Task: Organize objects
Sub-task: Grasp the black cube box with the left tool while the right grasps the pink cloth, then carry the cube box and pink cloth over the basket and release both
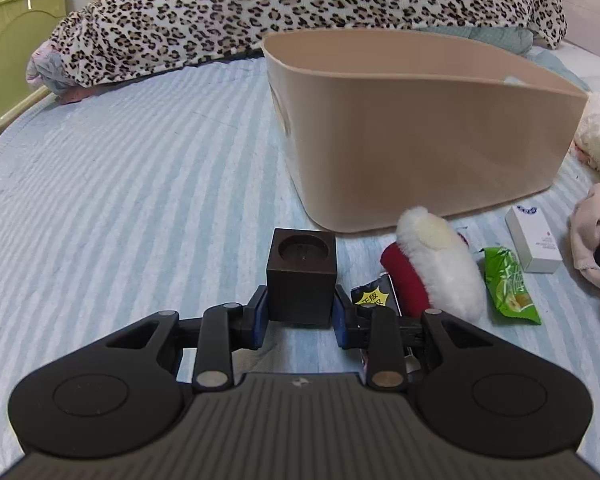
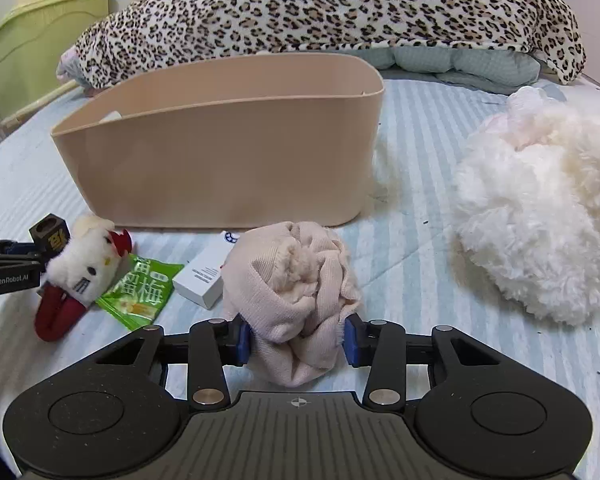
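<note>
My left gripper (image 1: 300, 314) is shut on a dark wooden cube (image 1: 301, 276) with a round hollow on top, just above the striped bed; the cube also shows in the right wrist view (image 2: 48, 229). My right gripper (image 2: 296, 340) is shut on a bunched beige knit cloth (image 2: 296, 296), seen at the far right of the left view (image 1: 596, 236). A beige plastic bin (image 1: 420, 128) (image 2: 228, 152) stands behind both. A white plush toy with red parts (image 2: 82, 268) (image 1: 440, 264), a green snack packet (image 2: 140, 290) (image 1: 508, 284) and a small white box (image 2: 204, 278) (image 1: 534, 240) lie between the grippers.
A fluffy white plush (image 2: 540, 216) lies on the right. A leopard-print blanket (image 2: 320, 12) is heaped at the back. A green plastic container (image 2: 32, 64) stands beyond the bed's left edge. A black and yellow packet (image 1: 374, 292) lies by the left gripper.
</note>
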Demonstrator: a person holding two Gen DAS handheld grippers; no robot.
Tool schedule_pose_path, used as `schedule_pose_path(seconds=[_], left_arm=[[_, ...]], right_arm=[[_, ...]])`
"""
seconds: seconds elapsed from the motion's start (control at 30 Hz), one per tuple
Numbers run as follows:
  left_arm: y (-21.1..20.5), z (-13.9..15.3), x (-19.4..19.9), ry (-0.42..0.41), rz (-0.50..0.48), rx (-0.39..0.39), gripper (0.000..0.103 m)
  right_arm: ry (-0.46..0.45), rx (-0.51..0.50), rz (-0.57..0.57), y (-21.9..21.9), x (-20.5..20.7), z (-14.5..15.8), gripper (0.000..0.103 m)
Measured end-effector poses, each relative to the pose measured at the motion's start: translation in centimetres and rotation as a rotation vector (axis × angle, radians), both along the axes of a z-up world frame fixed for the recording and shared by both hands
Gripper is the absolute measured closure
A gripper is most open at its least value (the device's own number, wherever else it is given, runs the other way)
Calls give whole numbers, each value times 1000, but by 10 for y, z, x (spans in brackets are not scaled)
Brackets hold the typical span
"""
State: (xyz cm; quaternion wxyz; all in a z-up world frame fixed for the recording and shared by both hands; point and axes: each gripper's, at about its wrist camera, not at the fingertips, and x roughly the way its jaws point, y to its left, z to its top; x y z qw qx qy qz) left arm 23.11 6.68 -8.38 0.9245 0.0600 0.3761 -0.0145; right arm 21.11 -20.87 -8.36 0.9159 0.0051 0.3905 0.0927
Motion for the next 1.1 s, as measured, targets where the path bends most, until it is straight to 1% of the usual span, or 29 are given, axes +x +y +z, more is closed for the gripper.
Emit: schedule_pose_path(seconds=[0.17, 0.27, 0.47, 0.57, 0.7, 0.83, 0.97, 1.1], left_arm=[[-4, 22, -14, -62, -14, 10, 69], [-9, 37, -25, -106, -20, 21, 69], [-19, 74, -39, -205, -24, 17, 69], [-23, 91, -38, -246, -26, -3, 69], [-34, 106, -27, -298, -40, -7, 69], [-46, 122, -9, -338, -62, -22, 69], [-62, 127, 16, -359, -77, 7, 69], [-76, 115, 45, -323, -77, 37, 69]], right_arm=[[-34, 42, -20, -8, -11, 16, 63], [-69, 63, -26, -14, -18, 31, 63], [-177, 109, -35, -25, -25, 71, 63], [-230, 130, -37, -27, -24, 89, 63], [-288, 148, -34, -26, -13, 109, 63], [-326, 137, -31, -18, 8, 121, 63], [-290, 161, -22, -11, 39, 126, 63], [-278, 127, -25, 2, 66, 122, 63]])
